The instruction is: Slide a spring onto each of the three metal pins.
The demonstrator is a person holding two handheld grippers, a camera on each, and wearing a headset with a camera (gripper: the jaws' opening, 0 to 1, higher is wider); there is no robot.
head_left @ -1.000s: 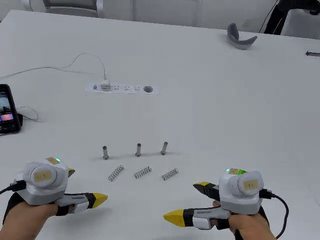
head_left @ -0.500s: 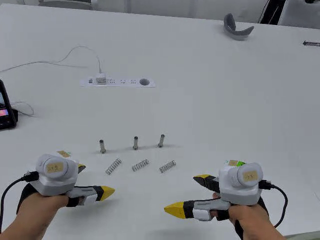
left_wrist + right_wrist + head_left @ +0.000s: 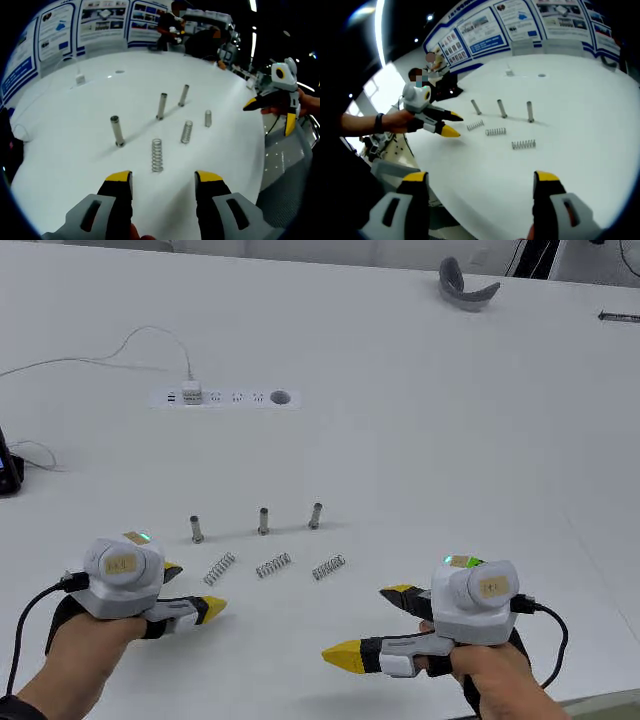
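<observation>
Three short, shiny cylindrical metal pins point(image 3: 263, 521) stand upright in a row on a smooth white table point(image 3: 420, 440). Three coiled wire springs point(image 3: 273, 565) lie just before them. The left hand-held gripper point(image 3: 193, 588) and right hand-held gripper point(image 3: 368, 624) hover low nearby, yellow-tipped jaws spread.

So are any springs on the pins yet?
Not yet. Done: nothing, the left pin, middle pin and right pin stand bare. In hand: nothing, the left gripper and right gripper are open and empty. Left: all three, the left spring, middle spring and right spring lie flat on the table.
</observation>
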